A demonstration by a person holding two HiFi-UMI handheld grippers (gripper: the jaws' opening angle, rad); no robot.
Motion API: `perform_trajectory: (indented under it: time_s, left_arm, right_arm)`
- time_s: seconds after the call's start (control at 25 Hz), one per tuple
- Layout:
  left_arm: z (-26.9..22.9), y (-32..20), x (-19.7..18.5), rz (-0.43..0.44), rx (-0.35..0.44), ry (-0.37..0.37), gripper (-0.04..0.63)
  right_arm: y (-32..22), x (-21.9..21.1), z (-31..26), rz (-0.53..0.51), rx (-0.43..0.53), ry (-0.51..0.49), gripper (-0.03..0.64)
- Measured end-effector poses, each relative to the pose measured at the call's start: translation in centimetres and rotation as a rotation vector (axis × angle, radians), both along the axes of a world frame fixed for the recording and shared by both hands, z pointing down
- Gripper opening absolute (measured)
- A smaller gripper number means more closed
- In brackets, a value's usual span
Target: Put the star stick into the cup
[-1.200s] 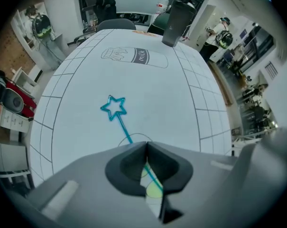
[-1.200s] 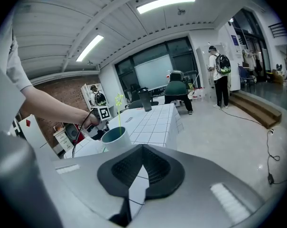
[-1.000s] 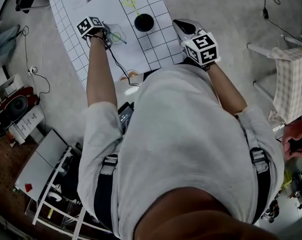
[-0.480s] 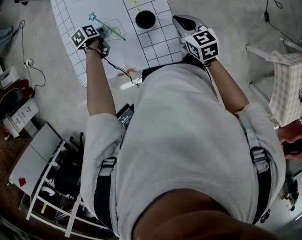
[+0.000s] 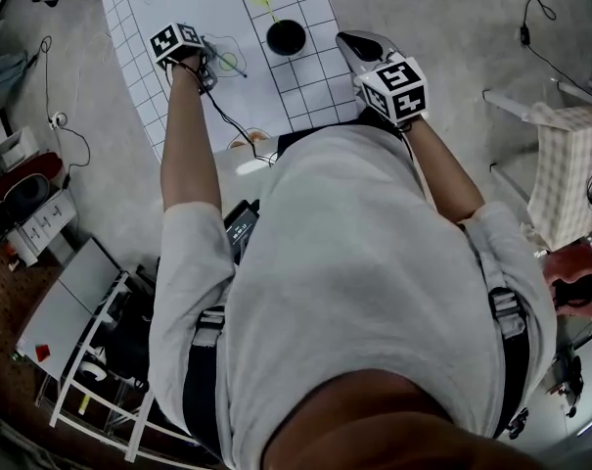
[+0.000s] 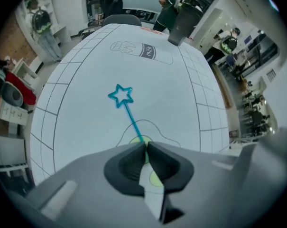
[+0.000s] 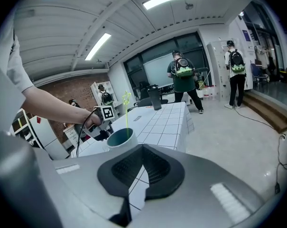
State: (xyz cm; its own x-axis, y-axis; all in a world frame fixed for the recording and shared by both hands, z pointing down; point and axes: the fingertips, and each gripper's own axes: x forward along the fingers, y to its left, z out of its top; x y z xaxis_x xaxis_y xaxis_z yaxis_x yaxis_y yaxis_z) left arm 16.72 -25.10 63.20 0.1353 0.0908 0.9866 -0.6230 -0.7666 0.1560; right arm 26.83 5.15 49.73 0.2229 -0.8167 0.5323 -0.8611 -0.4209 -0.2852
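Note:
A blue star stick (image 6: pixel 129 115) lies on the white gridded table (image 5: pixel 305 96), its star end (image 6: pixel 122 95) pointing away from me. My left gripper (image 6: pixel 145 145) points straight down and is shut on the stick's near end, over a printed green spot. In the head view, the left gripper (image 5: pixel 212 62) is left of the dark cup (image 5: pixel 286 36), and only the stick's tail (image 5: pixel 235 70) shows. A yellow-green star stick (image 7: pixel 126 109) stands in the cup (image 7: pixel 120 137). My right gripper (image 5: pixel 359 47) hovers right of the cup, shut and holding nothing (image 7: pixel 143 148).
The table sheet carries printed outlines, among them a milk bottle (image 6: pixel 142 51). A dark chair (image 6: pixel 181 20) stands at the table's far end. Several people stand in the room behind. A cable (image 5: pixel 232 125) trails from the left gripper. Shelving and boxes (image 5: pixel 41 233) stand on the floor at left.
The left hand has shifted slightly up the picture, and its marker cube now hides the blue star that showed half a second ago. The right gripper has stayed put.

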Motion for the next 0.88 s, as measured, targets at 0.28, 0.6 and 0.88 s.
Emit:
perform_trajectory:
  time_s: [0.28,0.6,0.88]
  left_arm:
    - [0.0,0.1,0.0,-0.040,-0.034,0.037,0.002]
    - [-2.5,-0.5,-0.1,-0.160,0.009,0.355,-0.002]
    - [-3.2,-1.0,-0.1,-0.038,0.145,0.354,0.003]
  right_arm:
    - [0.0,0.1,0.1,-0.003,0.010,-0.005,0.000]
    - [0.0,0.9,-0.2,-0.014,0.005,0.013,0.000]
    - [-1.0,-0.8,-0.5,-0.090,0.004,0.026,0.000]
